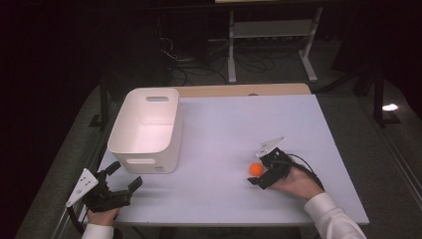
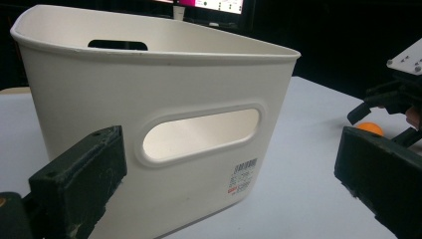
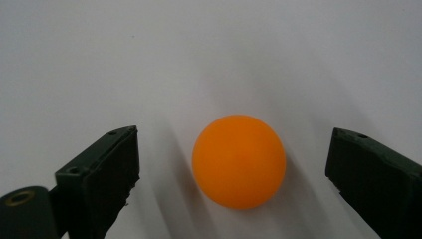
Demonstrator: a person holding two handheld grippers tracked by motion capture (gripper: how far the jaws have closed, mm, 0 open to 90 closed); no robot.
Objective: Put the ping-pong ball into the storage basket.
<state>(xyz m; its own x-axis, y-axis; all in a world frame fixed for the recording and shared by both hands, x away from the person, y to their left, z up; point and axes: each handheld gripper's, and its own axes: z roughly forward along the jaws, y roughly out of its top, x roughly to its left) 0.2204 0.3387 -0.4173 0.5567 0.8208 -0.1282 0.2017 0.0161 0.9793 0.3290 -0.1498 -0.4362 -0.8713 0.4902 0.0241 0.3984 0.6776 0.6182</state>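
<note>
- Right hand-held gripper (image 3: 234, 164) sits wide open around the orange ball (image 3: 239, 161) on the bench (image 1: 224, 129), not touching it.
- Left hand-held gripper (image 1: 125, 178) is open too, empty, just by the white bin (image 1: 144, 129).

Quick count: 1 orange ball (image 1: 256, 169) on the table (image 1: 224, 129), near right. 1 white bin (image 1: 145, 130), left side, w/ 2 handle slots, one in the near wall and one in the far wall, plus 1 barcode sticker (image 2: 242, 178) on the near wall. I've got 2 grippers: my left gripper (image 1: 122, 179) near left, my right gripper (image 1: 257, 171) at the ball, 2 black jaws each. 1 table. Far off on the floor: 1 white frame stand (image 1: 271, 35).
</note>
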